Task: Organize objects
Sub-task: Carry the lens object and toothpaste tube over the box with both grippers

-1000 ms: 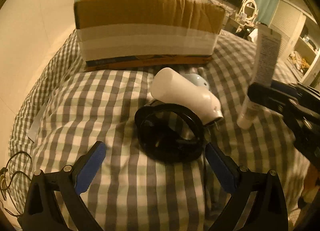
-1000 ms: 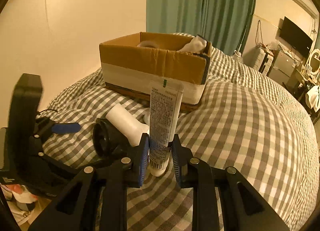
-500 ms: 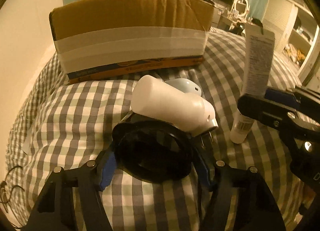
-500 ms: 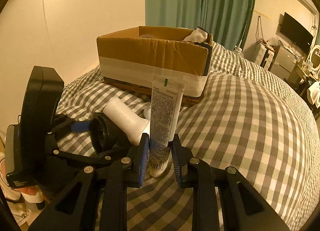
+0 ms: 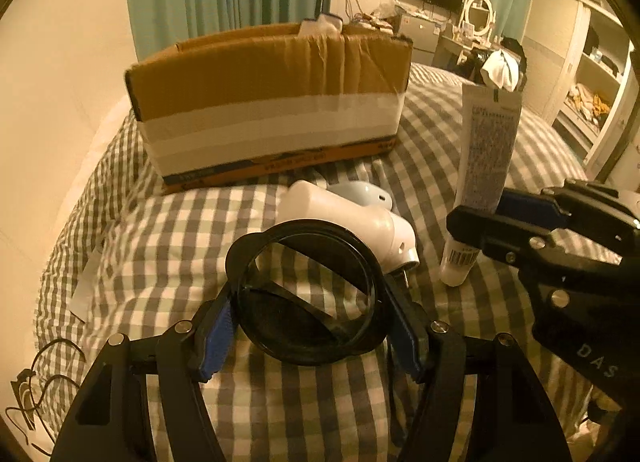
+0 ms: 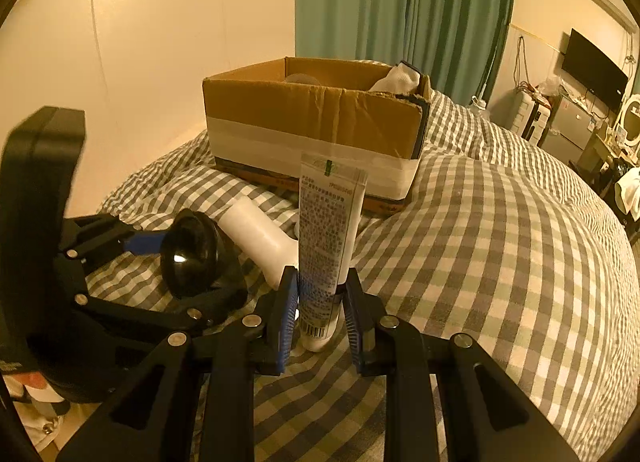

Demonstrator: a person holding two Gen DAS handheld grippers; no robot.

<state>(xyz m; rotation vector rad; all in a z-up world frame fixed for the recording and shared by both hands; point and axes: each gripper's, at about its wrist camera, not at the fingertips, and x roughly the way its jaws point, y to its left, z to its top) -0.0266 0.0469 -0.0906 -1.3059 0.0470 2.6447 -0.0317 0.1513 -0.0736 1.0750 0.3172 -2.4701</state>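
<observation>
Near the box [image 6: 316, 130], my right gripper [image 6: 320, 302] pinches the upright tube [image 6: 328, 238], my left gripper [image 5: 308, 326] clamps the ring [image 5: 304, 294]; either could slip loose if tilted.

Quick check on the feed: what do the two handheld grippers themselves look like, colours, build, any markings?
Both grippers, left and right, are matte black scissor-like linkages with silver round pivot bolts. Each finger carries a blue ribbed pad. The right gripper's body shows pale letters "DAS" in the left wrist view. No sleeves or gripper cables are visible.
</observation>
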